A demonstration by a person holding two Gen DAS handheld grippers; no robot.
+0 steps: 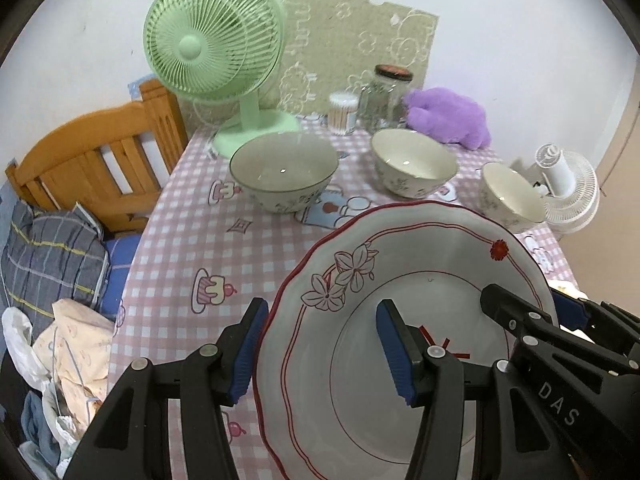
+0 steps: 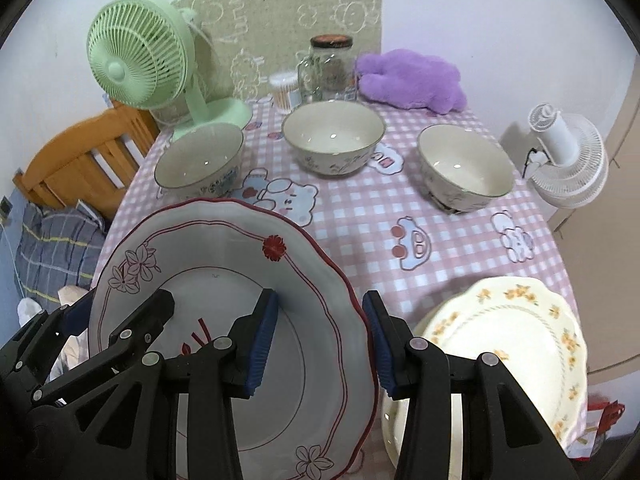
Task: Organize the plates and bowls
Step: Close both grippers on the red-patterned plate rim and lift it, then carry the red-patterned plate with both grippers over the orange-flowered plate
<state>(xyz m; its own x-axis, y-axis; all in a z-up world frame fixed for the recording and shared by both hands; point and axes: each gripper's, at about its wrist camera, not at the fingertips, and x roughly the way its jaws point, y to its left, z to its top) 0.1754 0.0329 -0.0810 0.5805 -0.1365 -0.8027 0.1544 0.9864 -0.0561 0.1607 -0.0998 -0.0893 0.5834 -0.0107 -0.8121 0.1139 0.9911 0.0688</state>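
Observation:
A white plate with a red rim and flower prints (image 1: 400, 280) (image 2: 224, 264) is tilted above the table. My left gripper (image 1: 324, 354) straddles its left rim, jaws wide, pads apart from the rim. My right gripper (image 2: 320, 344) straddles its right rim, jaws also wide. A cream plate with yellow flowers (image 2: 520, 344) lies at the near right, on another plate. Three cream bowls stand in a row farther back: left (image 2: 200, 164) (image 1: 282, 172), middle (image 2: 332, 136) (image 1: 414, 162), right (image 2: 466, 166) (image 1: 510, 194).
The table (image 2: 400, 216) has a pink checked cloth. At its back stand a green fan (image 1: 212, 36), a cotton swab tub (image 1: 342, 114), a glass jar (image 2: 330, 68) and a purple plush (image 2: 412, 78). A white fan (image 2: 568, 160) is at right; a wooden bed (image 1: 92, 160) at left.

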